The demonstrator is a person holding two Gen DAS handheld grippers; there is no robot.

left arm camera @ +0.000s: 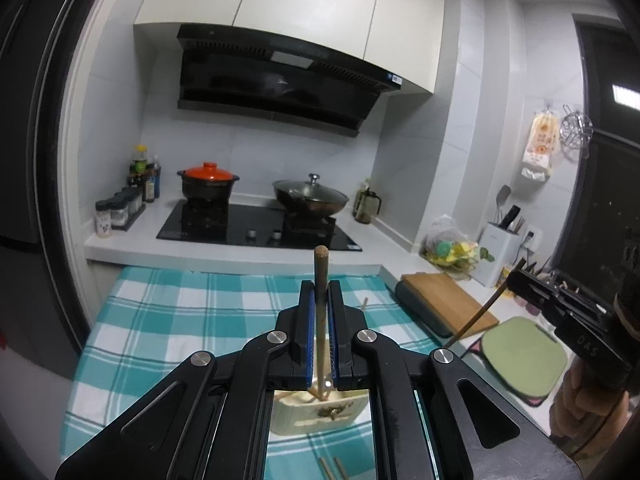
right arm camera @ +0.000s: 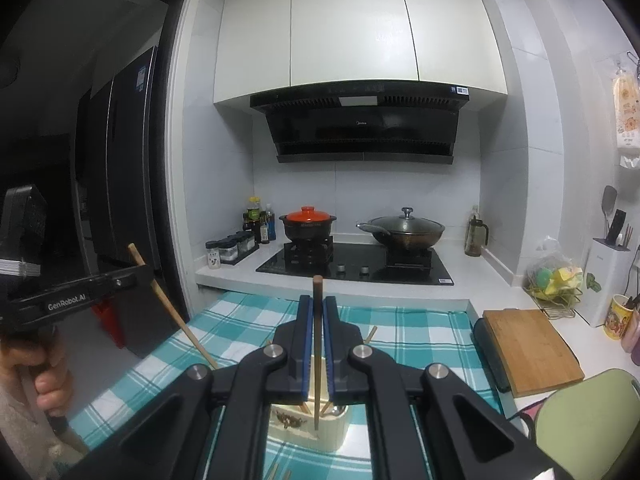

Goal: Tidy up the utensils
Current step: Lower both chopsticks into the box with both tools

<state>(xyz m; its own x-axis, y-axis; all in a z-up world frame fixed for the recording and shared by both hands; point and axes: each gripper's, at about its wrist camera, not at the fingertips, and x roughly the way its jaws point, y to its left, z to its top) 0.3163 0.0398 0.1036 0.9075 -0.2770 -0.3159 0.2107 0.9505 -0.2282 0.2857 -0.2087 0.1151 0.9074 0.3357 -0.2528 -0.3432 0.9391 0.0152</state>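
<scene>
My left gripper (left arm camera: pixel 320 296) is shut on a light wooden chopstick (left arm camera: pixel 321 276) that stands upright between its blue pads; its lower end hangs over a cream utensil holder (left arm camera: pixel 316 410) on the teal checked cloth (left arm camera: pixel 192 312). My right gripper (right arm camera: pixel 317 312) is shut on a dark brown chopstick (right arm camera: pixel 317 344), also upright, above the same holder (right arm camera: pixel 308 426). The holder has several utensils standing in it. In the left wrist view the right gripper (left arm camera: pixel 516 280) shows at the right edge with its dark stick. The right wrist view has the left gripper (right arm camera: pixel 138 276) at its left edge.
More chopsticks (left arm camera: pixel 332 468) lie on the cloth in front of the holder. A wooden cutting board (right arm camera: pixel 528 352) and a green mat (right arm camera: pixel 588 420) sit to the right. Behind the cloth is a stove with a red-lidded pot (right arm camera: pixel 307 224) and a wok (right arm camera: pixel 404 230). Hands grip both handles.
</scene>
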